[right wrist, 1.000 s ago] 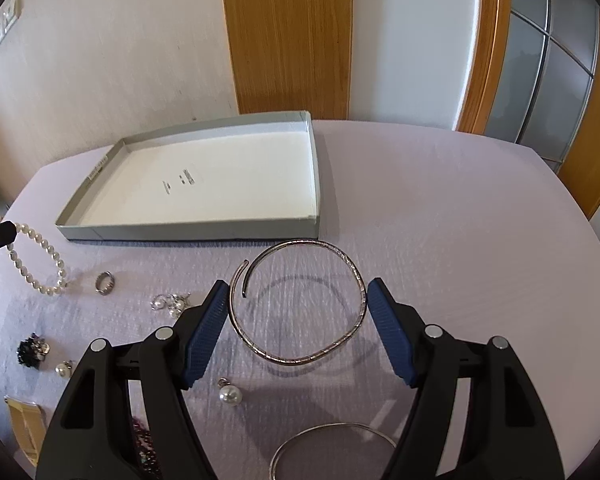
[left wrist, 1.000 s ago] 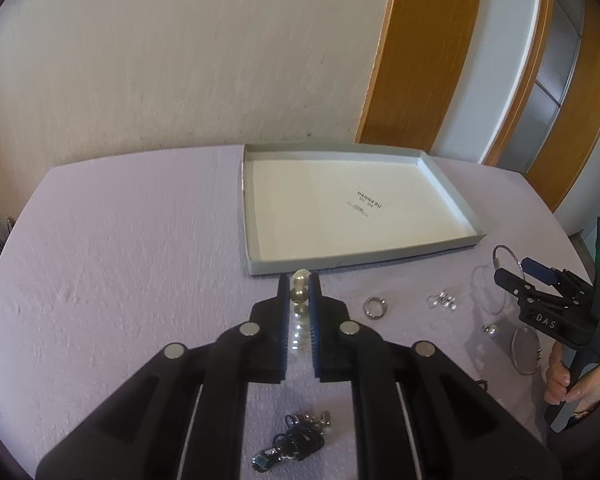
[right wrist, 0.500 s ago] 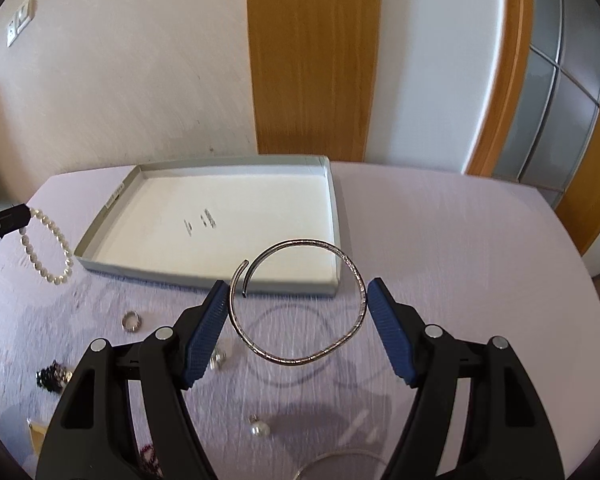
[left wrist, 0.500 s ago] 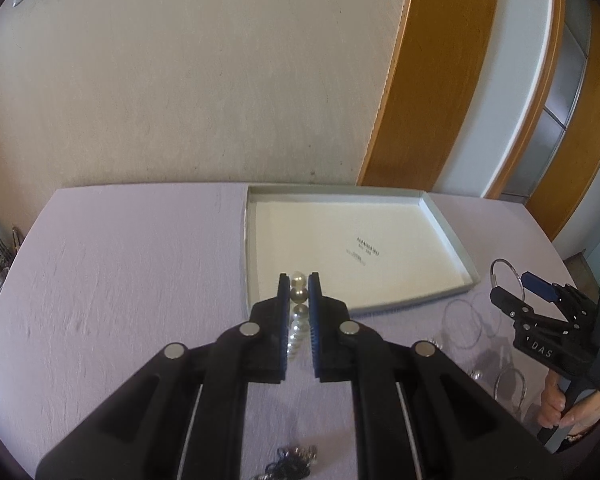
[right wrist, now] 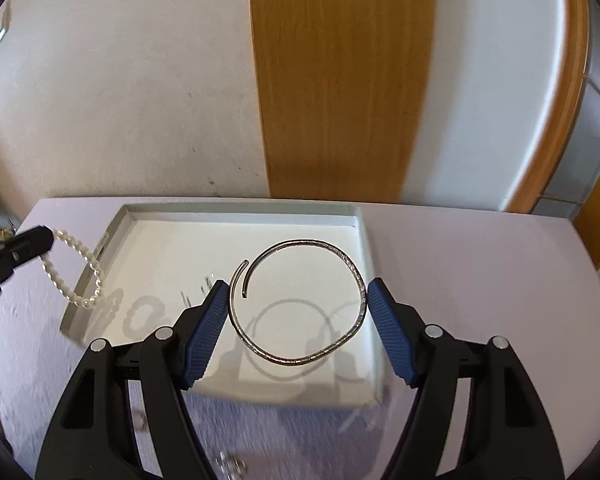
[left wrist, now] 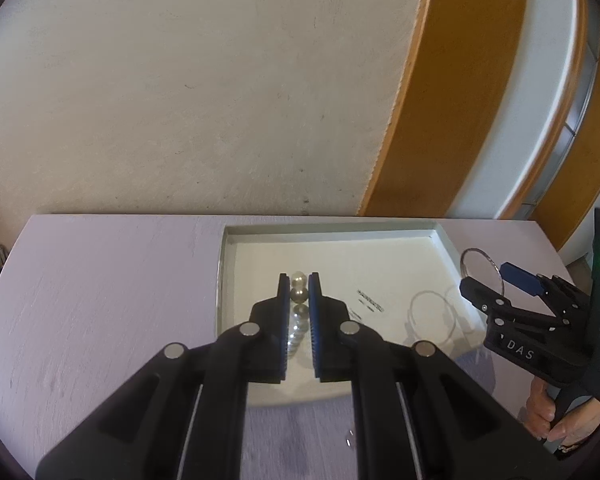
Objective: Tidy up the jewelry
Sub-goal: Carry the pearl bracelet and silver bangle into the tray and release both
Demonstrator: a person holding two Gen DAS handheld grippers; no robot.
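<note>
While both tools hang over the tray [right wrist: 362, 240], left gripper [left wrist: 299, 280] clamps the pearl strand [right wrist: 74, 276]; right gripper [right wrist: 296, 298] grips the open bangle [right wrist: 342, 258].

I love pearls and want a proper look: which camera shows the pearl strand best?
The right wrist view: the pearl strand hangs there as a full loop from the left gripper, beside the tray. The left wrist view shows only a few pearls, the rest hidden between its fingers.
</note>
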